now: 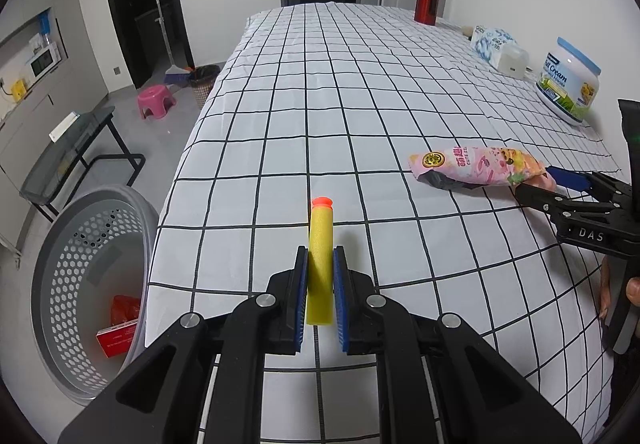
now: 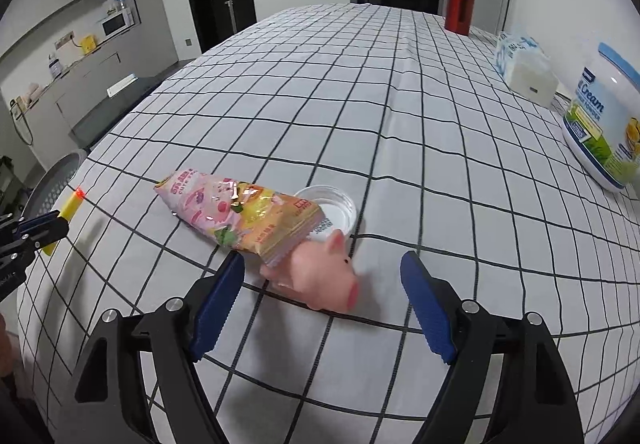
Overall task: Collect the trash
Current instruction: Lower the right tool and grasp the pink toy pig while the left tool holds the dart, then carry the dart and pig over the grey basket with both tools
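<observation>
Left wrist view shows my left gripper (image 1: 320,296) clamped on a yellow foam dart (image 1: 320,264), the blue pads pressing its sides and the orange tip pointing away over the checked tablecloth (image 1: 280,84). The dart is lifted clear of the cloth as far as I can judge. Down to the left, beside the table edge, stands the grey perforated basket (image 1: 60,244) with a red packet (image 1: 118,324) already lying in it.

In the right wrist view my right gripper (image 2: 322,304) has its jaws spread wide and holds nothing. Between and just ahead of them lies a pink toy pig (image 2: 324,280), touching the end of a pink and yellow snack wrapper (image 2: 244,216); the wrapper partly covers a white plastic lid (image 2: 340,204). A red bottle (image 2: 460,4), a tissue pack (image 2: 520,60) and a milk powder jar (image 2: 604,116) sit well apart along the far right side.

I judge the step in hand to be carrying the dart to the basket. My next move calls for swinging the left gripper out over the basket mouth before letting go, while the right closes on the wrapper rather than the pig, which sits nearer the pads
</observation>
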{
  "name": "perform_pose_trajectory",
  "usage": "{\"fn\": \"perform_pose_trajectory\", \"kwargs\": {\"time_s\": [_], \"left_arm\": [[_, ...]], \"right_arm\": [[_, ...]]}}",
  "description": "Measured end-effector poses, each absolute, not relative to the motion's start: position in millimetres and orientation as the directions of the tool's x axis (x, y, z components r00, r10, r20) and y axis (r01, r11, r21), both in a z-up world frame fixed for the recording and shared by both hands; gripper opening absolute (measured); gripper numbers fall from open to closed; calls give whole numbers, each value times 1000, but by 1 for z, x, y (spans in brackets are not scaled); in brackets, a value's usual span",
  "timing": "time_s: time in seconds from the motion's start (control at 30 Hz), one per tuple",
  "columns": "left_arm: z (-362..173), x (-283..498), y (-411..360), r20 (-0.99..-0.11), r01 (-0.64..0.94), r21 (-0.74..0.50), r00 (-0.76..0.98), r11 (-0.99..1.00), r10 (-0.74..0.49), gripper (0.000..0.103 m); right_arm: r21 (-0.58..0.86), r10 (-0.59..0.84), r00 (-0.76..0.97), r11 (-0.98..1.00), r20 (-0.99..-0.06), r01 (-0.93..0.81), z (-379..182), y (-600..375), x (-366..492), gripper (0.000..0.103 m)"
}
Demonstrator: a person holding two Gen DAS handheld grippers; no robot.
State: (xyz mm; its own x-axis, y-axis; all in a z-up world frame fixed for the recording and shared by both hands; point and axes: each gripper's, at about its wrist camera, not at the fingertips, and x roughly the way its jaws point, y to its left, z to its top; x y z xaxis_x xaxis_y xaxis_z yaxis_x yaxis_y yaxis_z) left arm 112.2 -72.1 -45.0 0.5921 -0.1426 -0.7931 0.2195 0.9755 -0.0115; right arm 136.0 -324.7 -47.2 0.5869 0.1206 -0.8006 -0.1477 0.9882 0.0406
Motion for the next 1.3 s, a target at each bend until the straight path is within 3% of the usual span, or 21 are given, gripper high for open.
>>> {"fn": "perform_pose_trajectory", "kwargs": {"time_s": [0.03, 0.23, 0.73, 1.3], "left_arm": [[-45, 112, -72, -793, 220, -11, 592, 976, -143, 13], [-45, 111, -73, -792, 219, -12, 593, 976, -143, 13], [-40, 106, -69, -786, 225, -35, 596, 974, -165, 13], [-34, 79, -46, -765, 240, -71, 610, 968, -207, 13]], "right_arm": [[39, 121, 586, 988, -801, -151, -47, -323, 135, 59], [39, 137, 582, 983, -802, -178, -48, -320, 132, 43], [113, 218, 551, 969, -805, -218, -45, -275, 88, 43], [232, 231, 587, 970, -776, -75, -43, -264, 31, 43]]}}
